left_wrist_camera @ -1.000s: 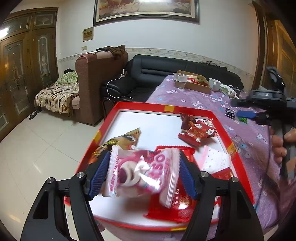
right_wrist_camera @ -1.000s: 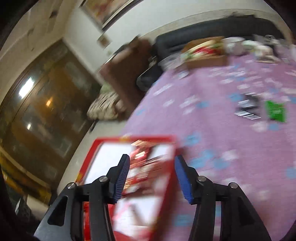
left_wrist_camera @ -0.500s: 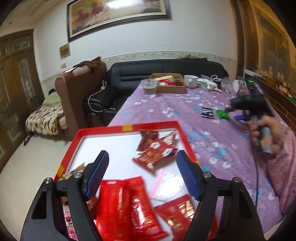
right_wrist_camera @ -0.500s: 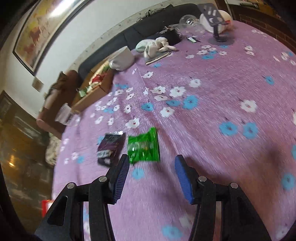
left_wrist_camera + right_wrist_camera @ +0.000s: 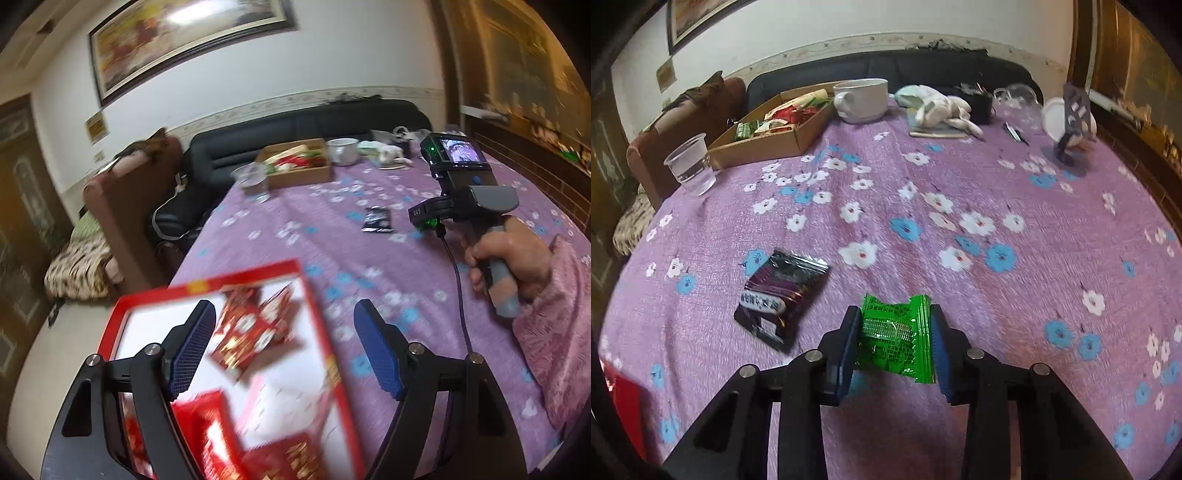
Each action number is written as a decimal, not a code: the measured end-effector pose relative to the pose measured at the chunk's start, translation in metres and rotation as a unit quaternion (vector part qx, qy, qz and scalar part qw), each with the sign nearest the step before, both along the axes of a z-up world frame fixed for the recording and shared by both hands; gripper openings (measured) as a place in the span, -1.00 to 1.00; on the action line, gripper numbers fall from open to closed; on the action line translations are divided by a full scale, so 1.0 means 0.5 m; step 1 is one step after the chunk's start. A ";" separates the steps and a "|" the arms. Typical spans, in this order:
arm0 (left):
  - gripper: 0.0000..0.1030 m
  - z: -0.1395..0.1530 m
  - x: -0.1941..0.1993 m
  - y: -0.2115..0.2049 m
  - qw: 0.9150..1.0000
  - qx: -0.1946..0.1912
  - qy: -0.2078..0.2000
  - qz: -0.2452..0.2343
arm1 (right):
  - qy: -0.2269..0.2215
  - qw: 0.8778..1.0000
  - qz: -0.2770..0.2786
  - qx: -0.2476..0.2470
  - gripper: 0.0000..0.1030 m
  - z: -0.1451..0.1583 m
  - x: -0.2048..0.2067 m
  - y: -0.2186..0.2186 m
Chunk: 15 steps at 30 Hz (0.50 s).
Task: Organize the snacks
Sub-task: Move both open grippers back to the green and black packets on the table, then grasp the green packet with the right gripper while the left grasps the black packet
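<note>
My right gripper (image 5: pixel 894 345) is shut on a green snack packet (image 5: pixel 895 338) low over the purple floral tablecloth (image 5: pixel 923 206). A dark purple packet (image 5: pixel 781 295) lies just left of it; it also shows in the left wrist view (image 5: pixel 377 218). My left gripper (image 5: pixel 284 354) is open and empty above the right part of a red-rimmed tray (image 5: pixel 122 310) that holds several red snack packets (image 5: pixel 255 328). The right gripper's body (image 5: pixel 458 184) shows far right in that view.
A cardboard box of snacks (image 5: pixel 775 125), a plastic cup (image 5: pixel 690 164), a white mug (image 5: pixel 862 98), a cloth toy (image 5: pixel 942 107) and a small stand (image 5: pixel 1071 122) sit at the table's far side. A black sofa (image 5: pixel 295 125) and a brown armchair (image 5: pixel 129 192) stand beyond.
My left gripper let go of the pink-and-white packet over the tray and swung right. My right gripper moved from the tray to the green packet and closed on it.
</note>
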<state>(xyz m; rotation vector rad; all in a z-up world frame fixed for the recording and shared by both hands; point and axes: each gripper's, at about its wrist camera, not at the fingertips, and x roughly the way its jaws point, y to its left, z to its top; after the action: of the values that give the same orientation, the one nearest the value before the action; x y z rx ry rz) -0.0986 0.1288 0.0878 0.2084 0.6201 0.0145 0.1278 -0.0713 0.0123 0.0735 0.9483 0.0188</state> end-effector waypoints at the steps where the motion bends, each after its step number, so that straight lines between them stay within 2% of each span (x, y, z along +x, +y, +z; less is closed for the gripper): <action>1: 0.51 0.004 0.013 -0.011 1.000 0.001 0.001 -0.010 | 0.005 1.000 -0.005 0.005 -0.31 0.001 -0.002 -0.012; 6: 0.51 0.008 0.126 -0.073 0.999 -0.003 0.021 -0.045 | 0.031 0.998 -0.044 0.046 -0.30 -0.002 -0.036 -0.137; 9: 0.51 -0.015 0.218 -0.109 0.998 0.003 0.040 -0.039 | 0.026 0.996 -0.059 0.054 -0.29 -0.008 -0.048 -0.195; 12: 0.50 -0.048 0.305 -0.136 0.996 -0.013 0.080 -0.039 | 0.019 0.997 -0.055 0.058 -0.28 -0.007 -0.047 -0.201; 15: 0.50 -0.079 0.367 -0.165 0.994 -0.010 0.099 -0.038 | 0.012 0.999 -0.046 0.022 -0.25 -0.008 -0.046 -0.182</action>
<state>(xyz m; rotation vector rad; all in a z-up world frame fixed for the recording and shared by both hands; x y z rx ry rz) 0.0847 0.0465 0.0484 0.2146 0.8099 -0.0865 0.1048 -0.1624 0.0085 0.1585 0.9686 -0.0454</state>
